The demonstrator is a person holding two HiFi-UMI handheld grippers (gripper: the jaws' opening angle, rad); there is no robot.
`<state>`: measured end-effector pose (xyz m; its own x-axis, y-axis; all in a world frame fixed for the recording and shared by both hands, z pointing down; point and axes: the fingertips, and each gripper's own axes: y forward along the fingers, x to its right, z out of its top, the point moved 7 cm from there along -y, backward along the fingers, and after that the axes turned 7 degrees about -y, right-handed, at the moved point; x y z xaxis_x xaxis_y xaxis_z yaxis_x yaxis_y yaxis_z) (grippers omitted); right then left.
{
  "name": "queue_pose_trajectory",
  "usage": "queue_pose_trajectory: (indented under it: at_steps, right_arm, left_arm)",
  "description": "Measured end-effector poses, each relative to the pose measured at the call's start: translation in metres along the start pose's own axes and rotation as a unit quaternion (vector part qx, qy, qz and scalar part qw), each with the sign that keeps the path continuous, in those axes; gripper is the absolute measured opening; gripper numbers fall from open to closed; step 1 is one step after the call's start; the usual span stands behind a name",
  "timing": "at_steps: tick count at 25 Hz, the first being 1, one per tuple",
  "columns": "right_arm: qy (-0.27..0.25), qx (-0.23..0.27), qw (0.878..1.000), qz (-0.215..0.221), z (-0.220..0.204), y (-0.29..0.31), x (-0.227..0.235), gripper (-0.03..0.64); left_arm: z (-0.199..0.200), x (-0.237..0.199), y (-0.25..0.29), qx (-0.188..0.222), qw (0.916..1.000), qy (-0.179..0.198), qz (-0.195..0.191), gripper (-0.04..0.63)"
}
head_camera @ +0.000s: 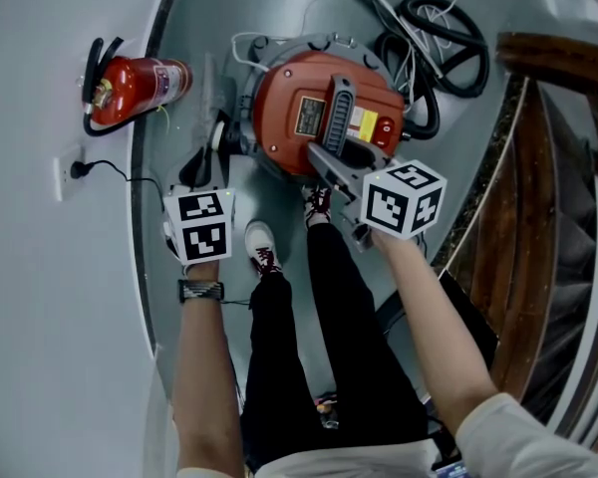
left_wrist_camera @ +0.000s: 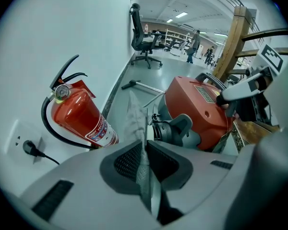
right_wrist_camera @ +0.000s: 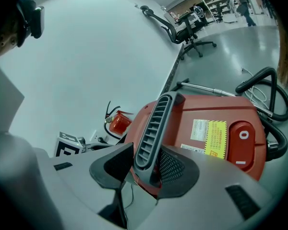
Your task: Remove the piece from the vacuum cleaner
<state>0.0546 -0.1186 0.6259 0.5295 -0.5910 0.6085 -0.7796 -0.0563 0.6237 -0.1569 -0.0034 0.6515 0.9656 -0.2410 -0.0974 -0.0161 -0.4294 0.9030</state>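
Observation:
The red vacuum cleaner (head_camera: 324, 118) stands on the grey floor in front of the person's feet. My right gripper (head_camera: 335, 159) is shut on its grey ribbed handle (right_wrist_camera: 156, 123), whose lower end sits between the pads (right_wrist_camera: 175, 164). My left gripper (left_wrist_camera: 145, 150) is to the left of the vacuum cleaner (left_wrist_camera: 199, 104), close to its grey hose port. It is shut on a thin, flat, translucent grey piece (left_wrist_camera: 135, 116) that sticks up out of the jaws. In the head view the same piece (head_camera: 211, 88) points away from the left gripper (head_camera: 212, 152), just left of the machine.
A red fire extinguisher (head_camera: 132, 88) lies by the white wall, with a plugged wall socket (head_camera: 72, 170) near it. A coiled black hose (head_camera: 447, 33) lies behind the vacuum cleaner and a wooden stair rail (head_camera: 538, 157) is at the right. The person's shoes (head_camera: 262, 247) are close to the machine.

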Motion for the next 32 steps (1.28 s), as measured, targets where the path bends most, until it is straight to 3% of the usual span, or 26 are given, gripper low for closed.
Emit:
queue_pose_trajectory:
  at_steps: [17,26,32]
  right_arm:
    - [0.006,-0.001,1.0,0.011,0.003,-0.002,-0.002,0.158]
    - [0.003,0.011,1.0,0.024,0.004,-0.004,-0.003,0.158]
    - [0.0,0.016,1.0,0.024,0.002,-0.003,-0.001,0.16]
  left_arm:
    - [0.003,-0.006,-0.006,0.004,0.9999,-0.007,0.014,0.039]
    - [0.003,-0.009,-0.012,0.017,0.9965,-0.079,0.018,0.04]
    - [-0.001,-0.012,-0.01,0.026,0.9894,-0.143,0.015,0.04]
